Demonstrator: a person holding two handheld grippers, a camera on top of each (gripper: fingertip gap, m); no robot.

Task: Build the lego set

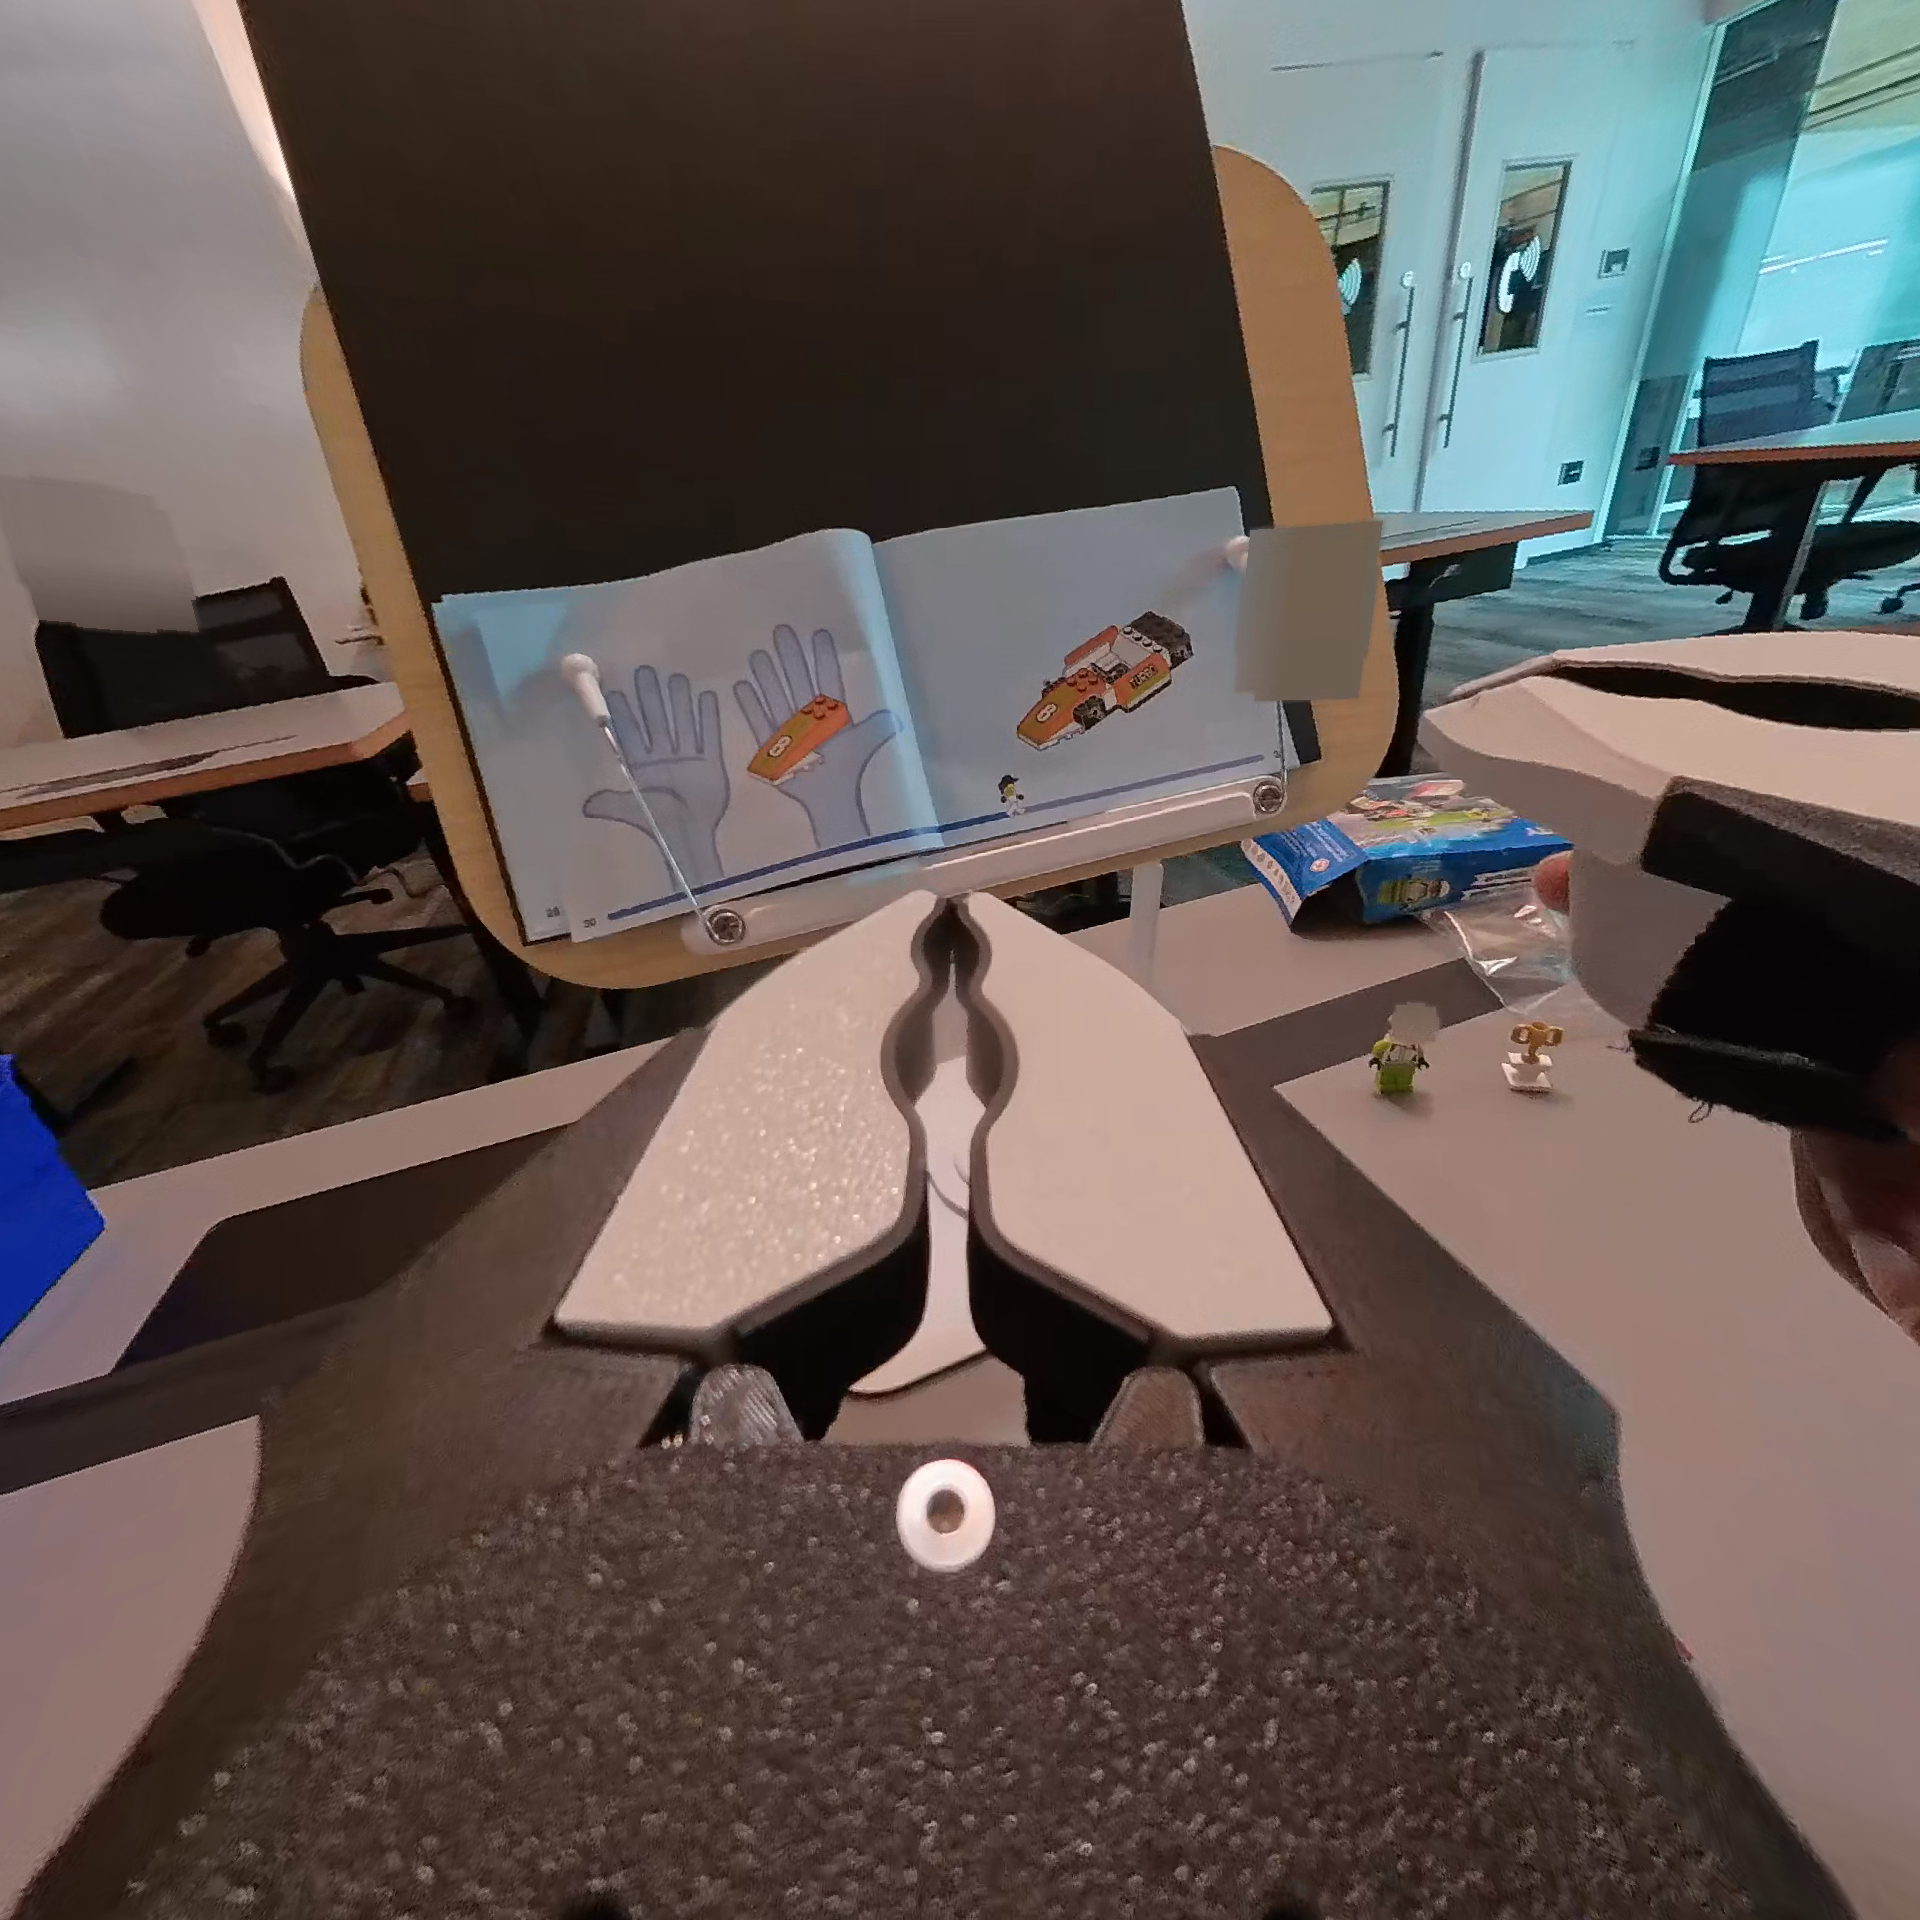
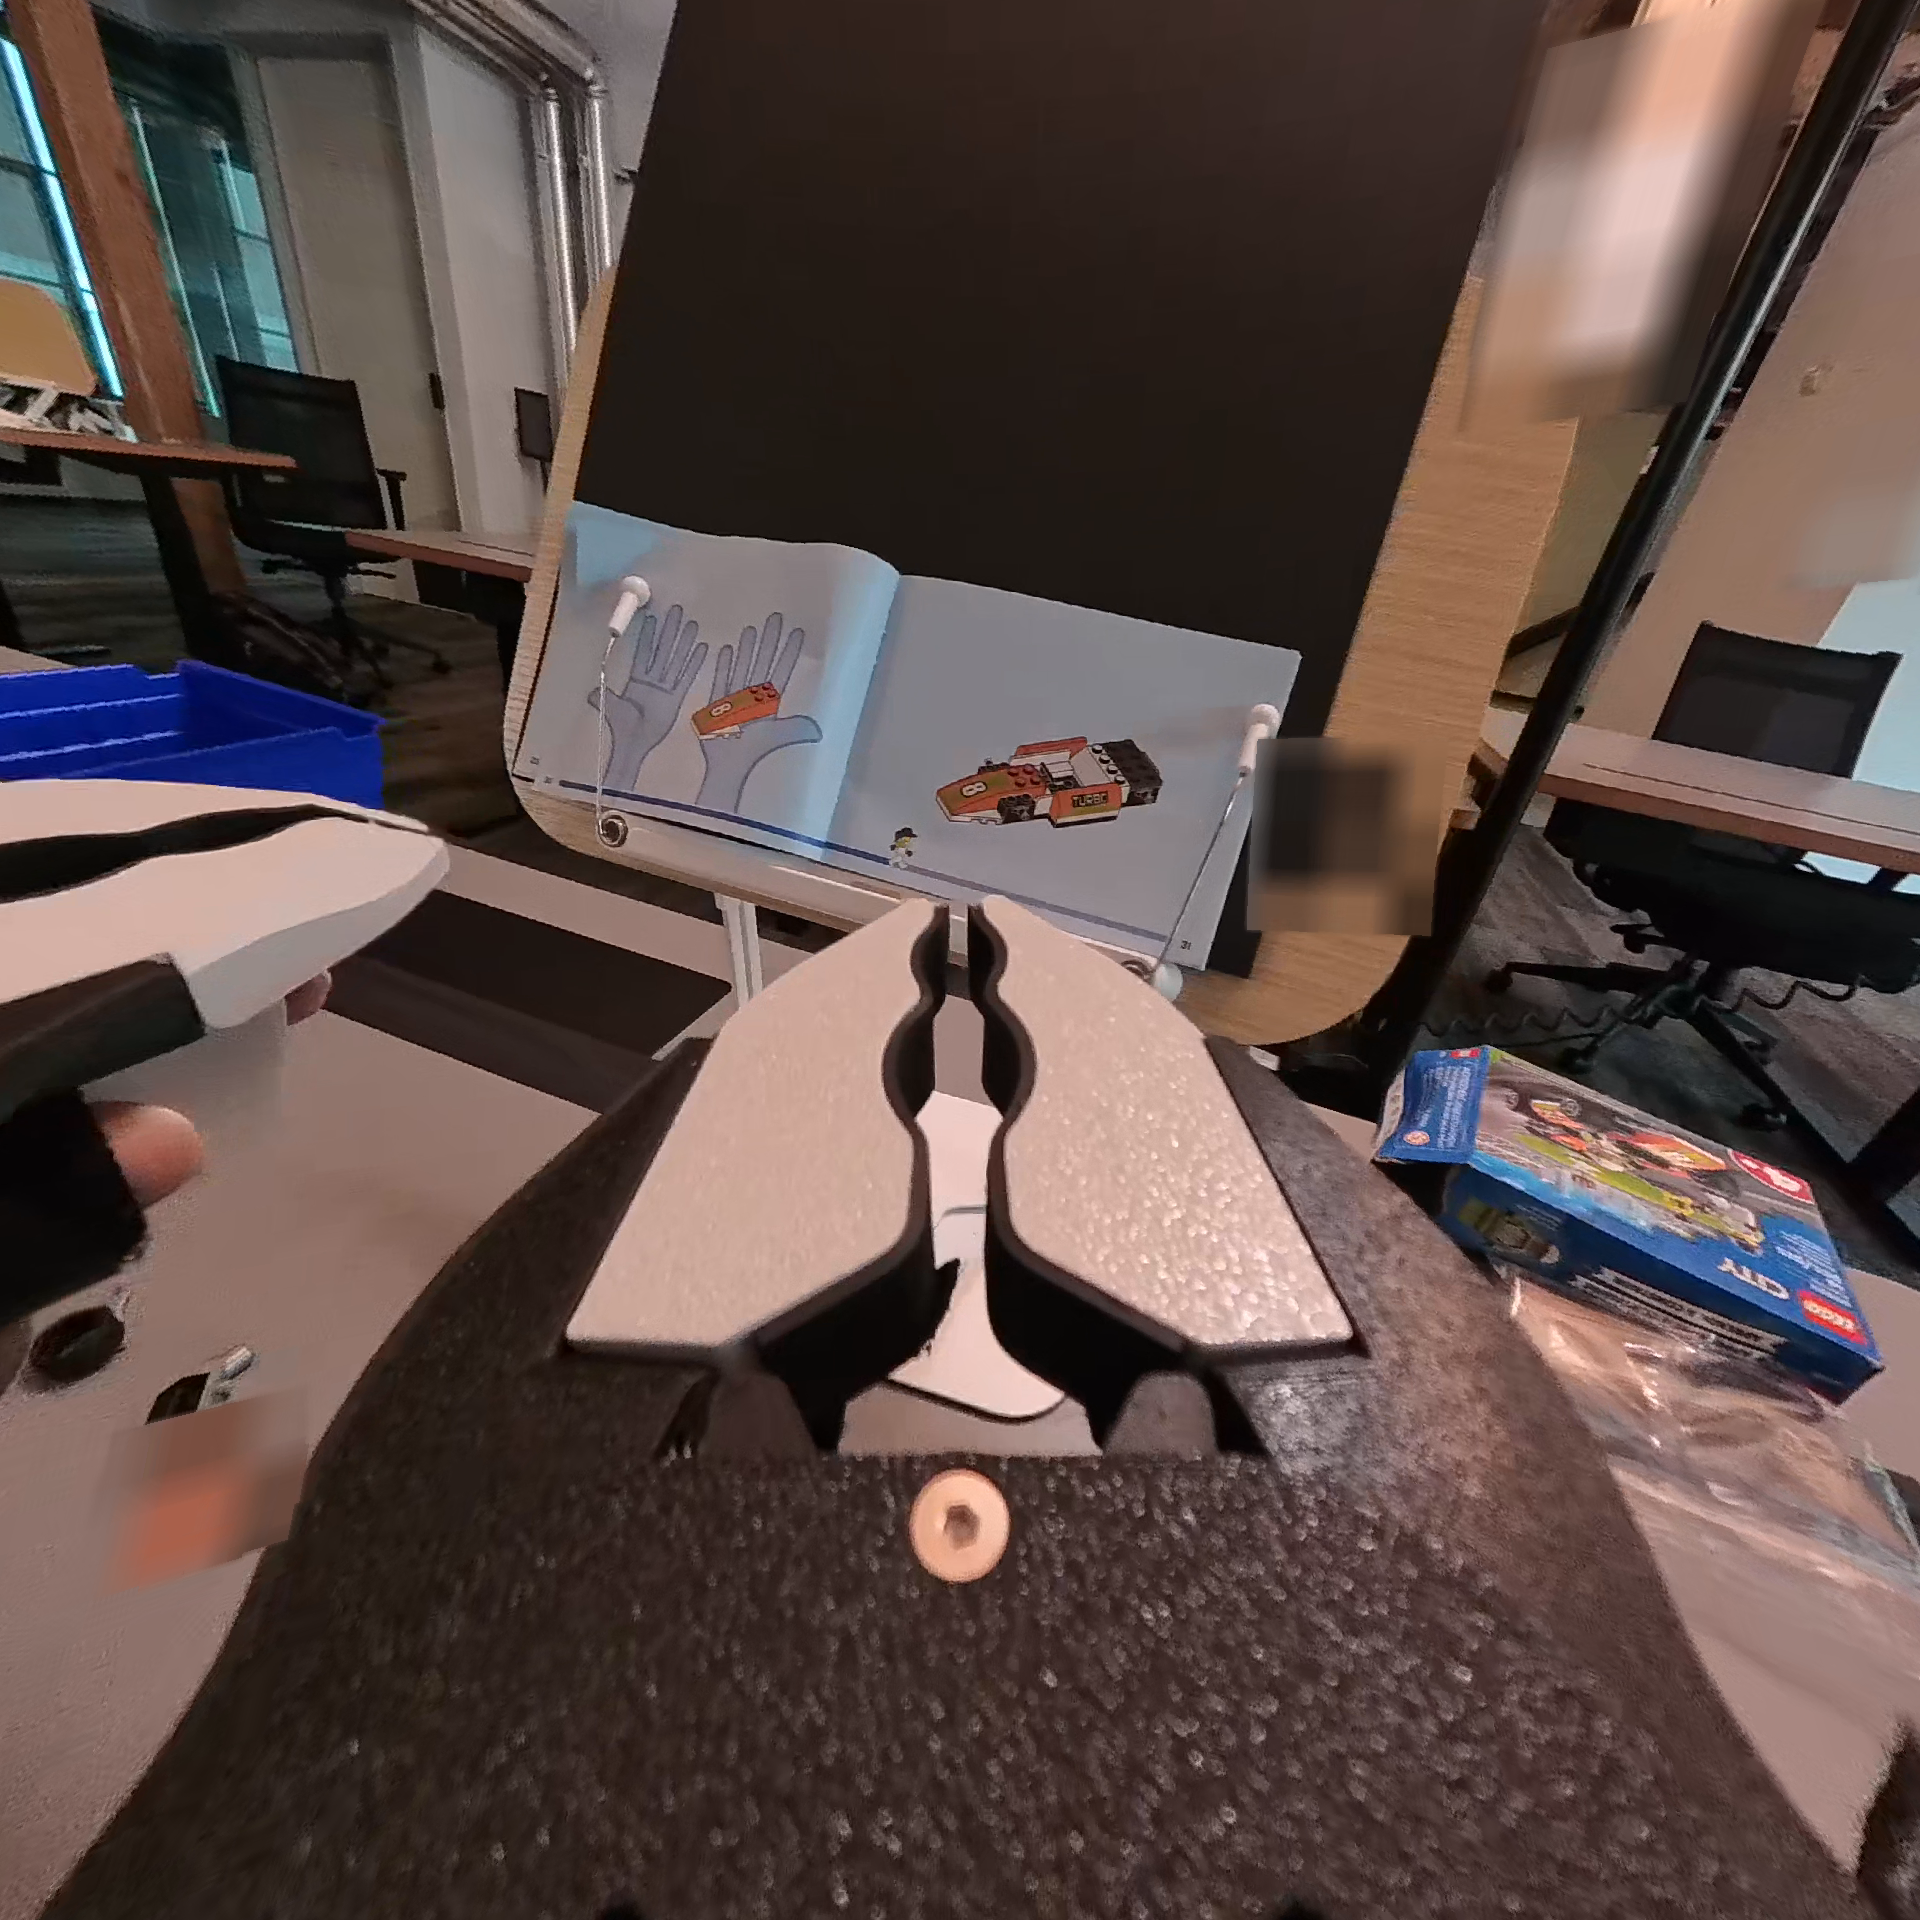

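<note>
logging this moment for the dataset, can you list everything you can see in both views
instruction booklet: 1, pale blue, open on the stand
book stand: 1, wood with black panel, behind table
lego box: 1, blue, table right
plastic bag: 1, clear, beside box
minifigure: 1, lime green, standing on table
trophy piece: 1, gold on white, beside minifigure
bin: 1, blue, far left
table: 1, grey
left claw: shut, empty
right claw: nearly shut, empty
</note>
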